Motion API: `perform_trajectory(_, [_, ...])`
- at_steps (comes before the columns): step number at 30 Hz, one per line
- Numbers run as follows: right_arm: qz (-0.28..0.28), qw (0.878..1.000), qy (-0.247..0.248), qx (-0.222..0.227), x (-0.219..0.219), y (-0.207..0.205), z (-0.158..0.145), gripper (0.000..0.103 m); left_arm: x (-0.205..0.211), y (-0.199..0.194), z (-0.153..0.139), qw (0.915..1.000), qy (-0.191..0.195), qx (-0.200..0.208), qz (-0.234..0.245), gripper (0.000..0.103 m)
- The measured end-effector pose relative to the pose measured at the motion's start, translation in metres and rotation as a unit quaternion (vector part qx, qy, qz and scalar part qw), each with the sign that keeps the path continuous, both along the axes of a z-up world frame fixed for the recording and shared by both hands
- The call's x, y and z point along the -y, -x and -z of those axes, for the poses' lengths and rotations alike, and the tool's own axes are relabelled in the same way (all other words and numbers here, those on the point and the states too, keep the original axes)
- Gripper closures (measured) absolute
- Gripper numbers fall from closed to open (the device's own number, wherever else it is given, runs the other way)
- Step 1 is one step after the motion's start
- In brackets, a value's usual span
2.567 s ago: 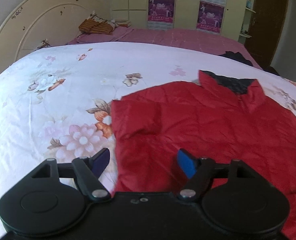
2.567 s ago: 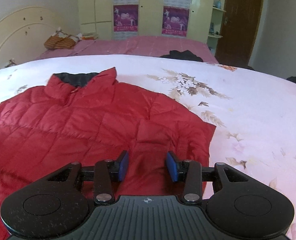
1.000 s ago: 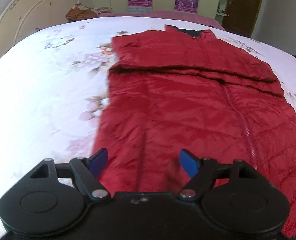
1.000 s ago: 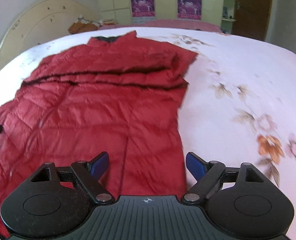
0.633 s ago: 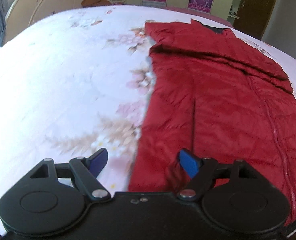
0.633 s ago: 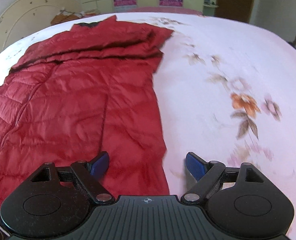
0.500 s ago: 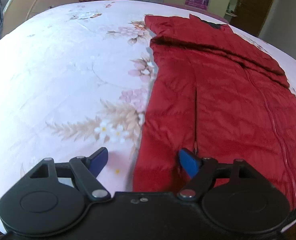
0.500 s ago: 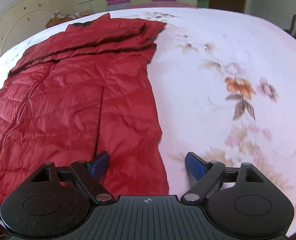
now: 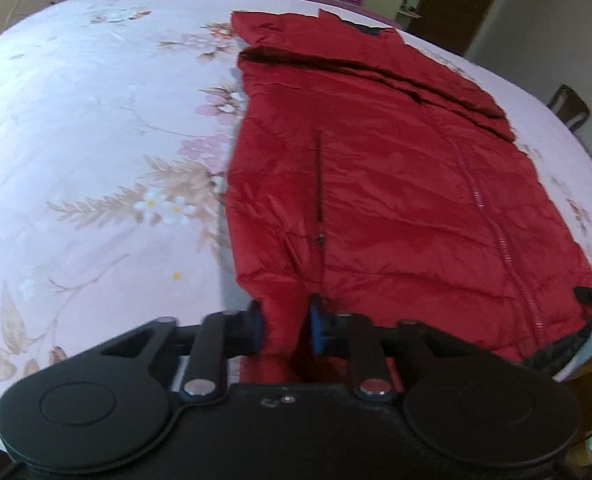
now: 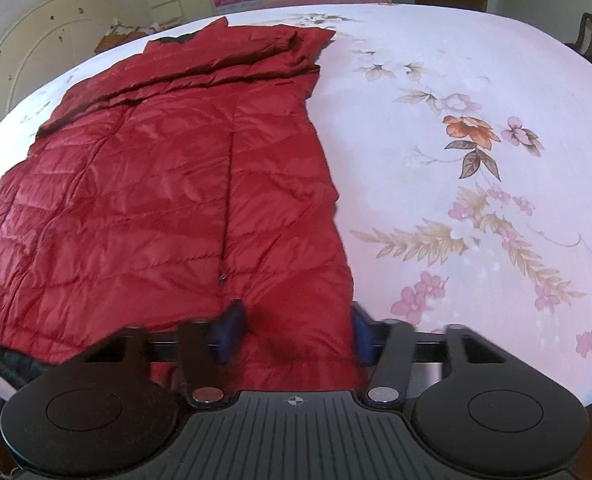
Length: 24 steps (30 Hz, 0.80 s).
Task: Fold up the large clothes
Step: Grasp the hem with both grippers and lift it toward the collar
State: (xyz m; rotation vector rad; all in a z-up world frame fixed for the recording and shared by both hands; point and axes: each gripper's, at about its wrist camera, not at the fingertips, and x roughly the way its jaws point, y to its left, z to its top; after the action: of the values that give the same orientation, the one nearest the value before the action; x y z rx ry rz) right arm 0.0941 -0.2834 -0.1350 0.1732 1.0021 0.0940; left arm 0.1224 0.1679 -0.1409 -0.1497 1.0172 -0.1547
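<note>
Red jacket (image 9: 396,184) lay flat on the floral bedsheet (image 9: 95,120); left gripper (image 9: 283,326) pinched its hem, right gripper (image 10: 293,330) sat open around the other corner.

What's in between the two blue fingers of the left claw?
In the left wrist view, the left claw has a bunched fold of the red puffer jacket's bottom hem between its blue fingers, and they squeeze it tight.

The red quilted puffer jacket (image 9: 396,184) looks like slick, faintly glossy cloth; the pale floral cotton-like bedsheet (image 9: 95,128) at nine o'clock is matt and smooth.
</note>
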Motion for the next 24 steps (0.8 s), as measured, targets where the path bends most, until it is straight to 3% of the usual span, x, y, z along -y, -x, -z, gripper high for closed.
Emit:
perform_trajectory(3, [0.002, 1.000, -0.027, -0.007, 0.002, 0.001, -0.002, 0.089, 0.001, 0.001, -0.003, 0.9999, 0.010, 0.005, 0.011, 0.091])
perform_trajectory(4, [0.005, 0.999, -0.038, -0.009, 0.003, 0.001, -0.003, 0.092, 0.000, 0.002, -0.005, 0.9998, 0.017, 0.007, 0.011, 0.092])
perform_trajectory(8, [0.009, 0.998, -0.062, 0.009, 0.003, 0.003, -0.016, 0.095, -0.005, 0.002, -0.022, 0.9982, 0.050, 0.032, -0.003, 0.094])
perform_trajectory(12, [0.011, 0.996, -0.067, 0.056, 0.003, -0.002, -0.043, 0.095, -0.010, -0.003, -0.045, 0.9942, 0.079, 0.072, -0.013, 0.095])
perform_trajectory(24, [0.030, 0.983, -0.063, 0.172, 0.005, -0.080, -0.099, 0.095, -0.001, -0.077, -0.101, 0.9801, 0.088, 0.176, -0.027, 0.095])
